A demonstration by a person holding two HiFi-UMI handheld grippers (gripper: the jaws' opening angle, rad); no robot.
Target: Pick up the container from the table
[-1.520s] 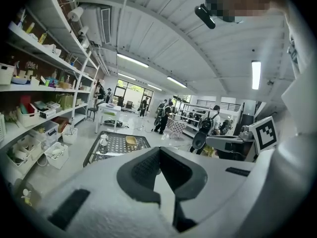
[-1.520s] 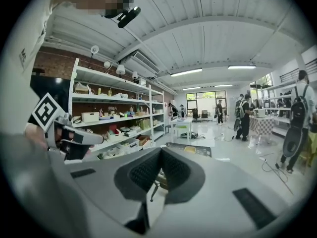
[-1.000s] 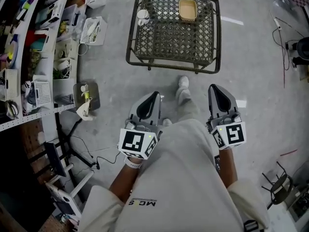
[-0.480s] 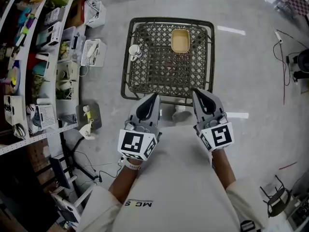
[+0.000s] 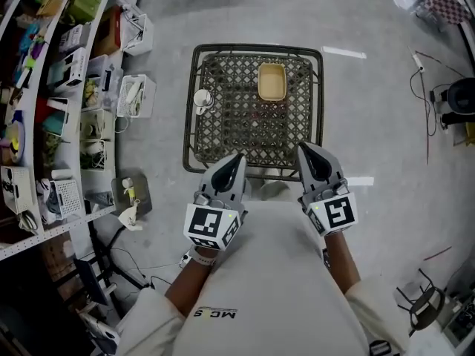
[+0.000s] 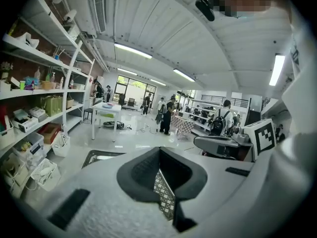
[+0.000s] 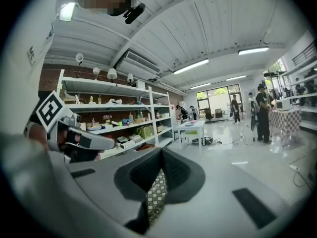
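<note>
The tan, open-topped container (image 5: pixel 272 81) sits upright and untouched on the woven lattice tabletop (image 5: pixel 223 136), in the far half and a little right of the middle. A white cup (image 5: pixel 202 98) stands by the tabletop's left edge, well apart from the container (not your concern).

What has changed is you, not the container. A second ago the tabletop lay well ahead of you, with bare floor between it and your tongs. Now you have walked up, and in the head view both tips show over the tabletop's near edge. The container has kept its spot on the tabletop throughout.

Your left tongs (image 5: pixel 234 160) hang at the near edge left of the tabletop's middle, and your right tongs (image 5: pixel 306 153) at the near edge right of it. The right pair is more nearly in line with the container.

Both pairs are pressed together with nothing held (each gripper view shows only a sliver of lattice through the slit).

So the approach looks nearly done and the grasp not begun. You probably still have to reach across most of the tabletop's depth and spread the tongs before they meet the container. It looks broad, so pinching one wall at the rim may serve better than spanning it.
</note>
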